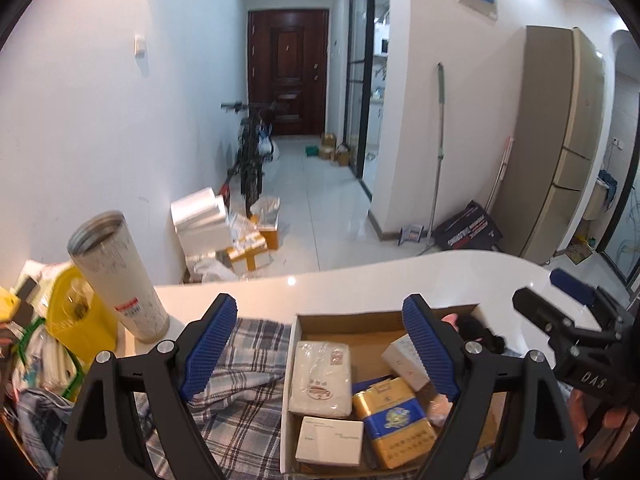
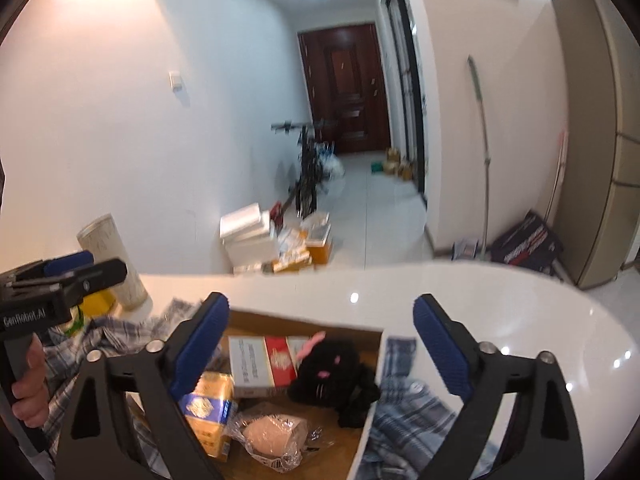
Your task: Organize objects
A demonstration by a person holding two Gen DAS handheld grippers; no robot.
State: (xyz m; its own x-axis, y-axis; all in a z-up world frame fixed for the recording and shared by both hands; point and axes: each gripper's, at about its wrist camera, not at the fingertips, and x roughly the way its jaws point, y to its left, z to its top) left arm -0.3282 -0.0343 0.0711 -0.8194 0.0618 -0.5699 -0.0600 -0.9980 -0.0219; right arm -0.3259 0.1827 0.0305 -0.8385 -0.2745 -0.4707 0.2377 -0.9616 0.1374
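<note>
An open cardboard box (image 1: 298,328) sits on a plaid cloth (image 1: 244,368) on the white counter (image 1: 360,284). It holds a white wrapped pack (image 1: 320,380), a white carton (image 1: 330,440), a gold-and-blue pack (image 1: 390,416) and a small white box (image 1: 402,360). The right wrist view shows the box (image 2: 370,408) with a red-and-white carton (image 2: 260,364), a black plush toy (image 2: 336,376), a wrapped bun (image 2: 272,436) and the gold pack (image 2: 208,408). My left gripper (image 1: 320,344) is open and empty above the box. My right gripper (image 2: 320,348) is open and empty above it too.
A tall white tumbler (image 1: 116,276) and a yellow bag (image 1: 80,312) stand at the counter's left. The right gripper shows at the right of the left wrist view (image 1: 568,320). Beyond the counter edge lie floor boxes (image 1: 224,232), a bicycle (image 1: 250,152) and a fridge (image 1: 560,140).
</note>
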